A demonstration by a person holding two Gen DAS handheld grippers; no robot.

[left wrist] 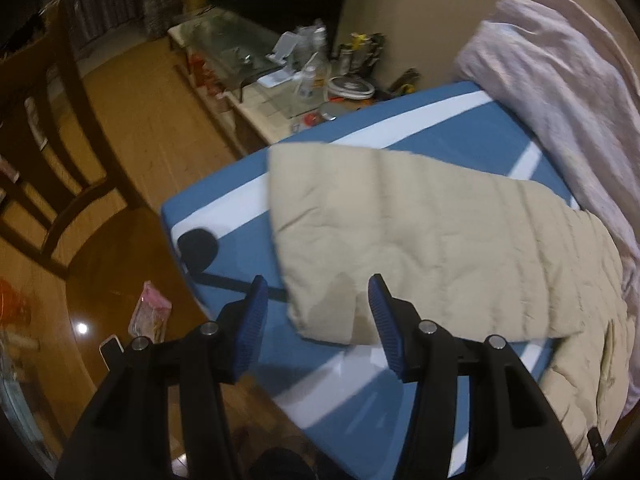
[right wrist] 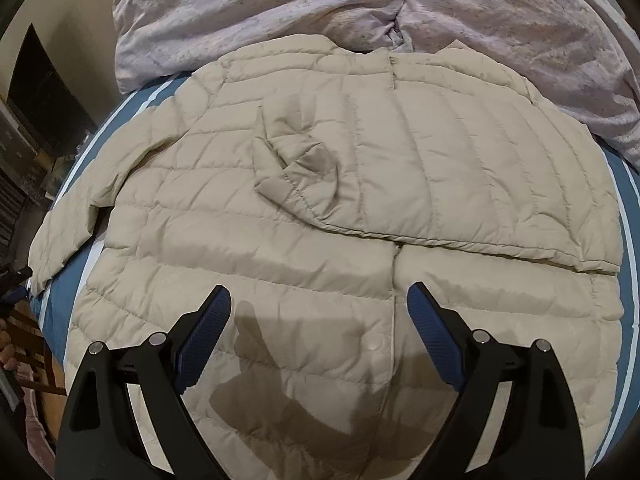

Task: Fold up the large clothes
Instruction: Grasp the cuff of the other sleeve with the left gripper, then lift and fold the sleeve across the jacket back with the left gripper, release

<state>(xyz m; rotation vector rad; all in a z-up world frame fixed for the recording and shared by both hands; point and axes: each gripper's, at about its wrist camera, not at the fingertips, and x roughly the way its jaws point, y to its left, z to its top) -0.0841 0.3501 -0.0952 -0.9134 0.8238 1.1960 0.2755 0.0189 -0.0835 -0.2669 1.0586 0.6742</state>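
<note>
Lying flat on the blue bed (right wrist: 624, 216), beige puffer jacket (right wrist: 320, 208), right sleeve already folded across; left gripper (left wrist: 318, 300) half-wide, empty, nearing the outstretched sleeve (left wrist: 380, 220); right gripper (right wrist: 320, 312) wide, empty, hovering over the hem.

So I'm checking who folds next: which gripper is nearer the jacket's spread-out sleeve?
Left. The left gripper hovers open just over the cuff of the spread-out sleeve. The right gripper is open above the jacket hem, with that sleeve far off to its left.

The jacket's hem (right wrist: 304, 420) is cut off by the right wrist view's lower edge. The clutter on the counter (left wrist: 320, 76) is blurred beyond telling.
</note>
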